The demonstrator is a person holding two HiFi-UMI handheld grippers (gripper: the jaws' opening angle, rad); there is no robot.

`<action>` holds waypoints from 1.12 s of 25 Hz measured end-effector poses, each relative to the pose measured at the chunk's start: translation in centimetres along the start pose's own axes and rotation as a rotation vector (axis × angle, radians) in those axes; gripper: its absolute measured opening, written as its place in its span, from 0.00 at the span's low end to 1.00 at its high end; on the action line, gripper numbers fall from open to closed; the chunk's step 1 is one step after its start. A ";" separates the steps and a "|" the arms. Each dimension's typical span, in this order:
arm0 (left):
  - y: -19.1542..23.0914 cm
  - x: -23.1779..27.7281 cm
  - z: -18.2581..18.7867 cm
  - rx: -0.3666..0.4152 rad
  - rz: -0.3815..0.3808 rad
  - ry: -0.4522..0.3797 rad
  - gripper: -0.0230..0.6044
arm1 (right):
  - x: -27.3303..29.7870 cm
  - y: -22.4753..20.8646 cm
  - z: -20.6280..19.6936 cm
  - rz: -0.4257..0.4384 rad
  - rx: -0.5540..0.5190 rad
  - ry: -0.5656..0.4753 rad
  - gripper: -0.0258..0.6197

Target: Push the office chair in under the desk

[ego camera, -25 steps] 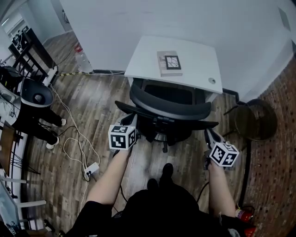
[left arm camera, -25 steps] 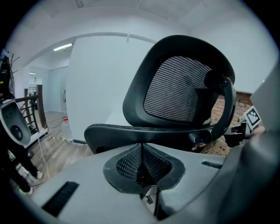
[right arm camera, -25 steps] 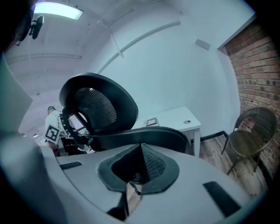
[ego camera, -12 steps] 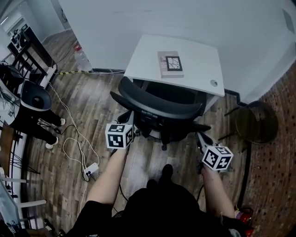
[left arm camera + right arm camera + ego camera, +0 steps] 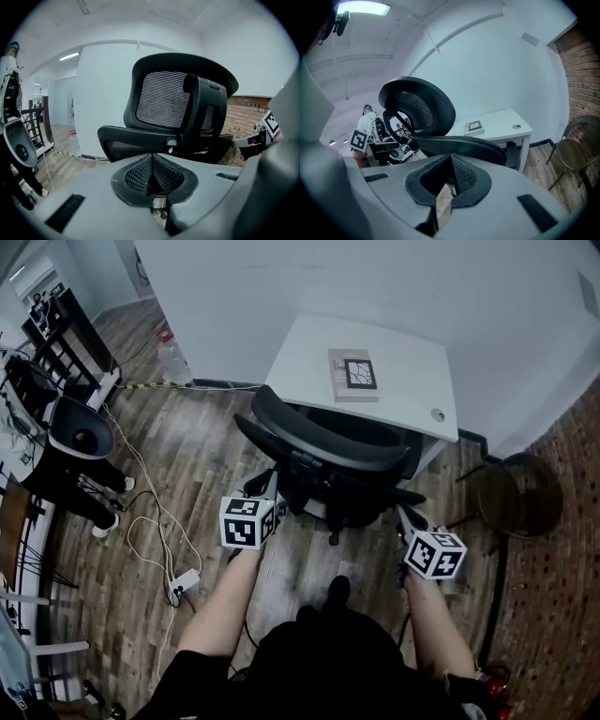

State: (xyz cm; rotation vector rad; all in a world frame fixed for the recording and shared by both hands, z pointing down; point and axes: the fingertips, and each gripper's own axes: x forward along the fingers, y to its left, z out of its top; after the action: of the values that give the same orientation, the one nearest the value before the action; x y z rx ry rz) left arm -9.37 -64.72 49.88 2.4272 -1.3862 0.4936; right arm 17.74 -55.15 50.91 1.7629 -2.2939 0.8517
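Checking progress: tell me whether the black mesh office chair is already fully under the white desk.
No: the black mesh office chair stands angled before the white desk, backrest outside its edge.

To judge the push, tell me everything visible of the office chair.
The office chair is black, with a curved mesh back and armrests. It stands upright on the wood floor, turned askew before the white desk, seat seemingly partly under it. Left gripper and right gripper flank it; contact unclear.
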 end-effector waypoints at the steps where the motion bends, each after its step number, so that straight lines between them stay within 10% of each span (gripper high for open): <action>1: -0.2 -0.3 0.0 -0.004 -0.004 -0.004 0.06 | -0.1 0.0 0.1 -0.008 -0.002 -0.006 0.05; 14: -8.5 -3.3 -2.7 -0.010 -0.081 -0.013 0.06 | -4.1 -0.7 2.1 -0.024 -0.128 -0.092 0.05; 28: -21.0 1.8 1.5 -0.066 0.023 -0.072 0.06 | -5.8 -7.3 9.4 0.240 -0.328 -0.138 0.04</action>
State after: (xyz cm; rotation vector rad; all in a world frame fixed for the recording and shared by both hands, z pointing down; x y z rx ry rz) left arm 9.92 -56.50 47.50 2.4006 -1.4378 0.3630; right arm 28.44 -56.10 43.22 1.4692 -2.5903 0.3590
